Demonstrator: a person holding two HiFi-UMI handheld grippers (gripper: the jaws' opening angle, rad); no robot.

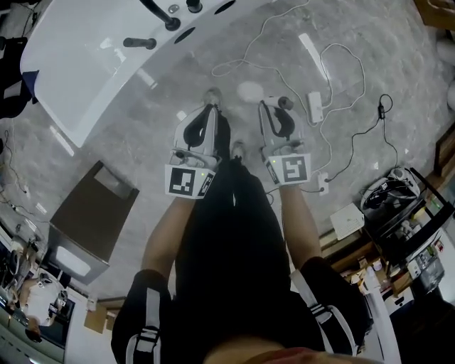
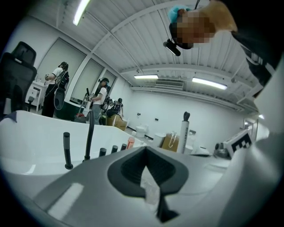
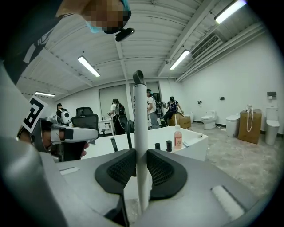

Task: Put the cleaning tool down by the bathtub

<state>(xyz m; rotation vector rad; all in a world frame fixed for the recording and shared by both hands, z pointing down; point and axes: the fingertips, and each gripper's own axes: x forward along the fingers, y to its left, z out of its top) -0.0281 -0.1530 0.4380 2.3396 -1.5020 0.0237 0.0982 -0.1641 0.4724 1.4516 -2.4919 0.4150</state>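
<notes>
The cleaning tool (image 3: 140,146) is a white pole with a black top end, standing upright. My right gripper (image 3: 141,174) is shut on the pole, one black pad on each side. In the left gripper view the tool (image 2: 184,132) rises to the right, beside the right gripper's marker cube. The white bathtub (image 1: 85,67) lies ahead and to the left, with black taps (image 1: 170,20) on its rim. My left gripper (image 1: 212,101) hangs beside the right gripper (image 1: 276,108) over the grey floor; its pads (image 2: 133,170) meet with nothing held.
White cables (image 1: 341,78) and a power strip (image 1: 315,106) lie on the floor right of the grippers. A brown box (image 1: 92,210) stands at the left, a loaded rack (image 1: 405,206) at the right. A pink bottle (image 3: 177,136) sits on the tub rim. Other people (image 2: 57,86) stand beyond the tub.
</notes>
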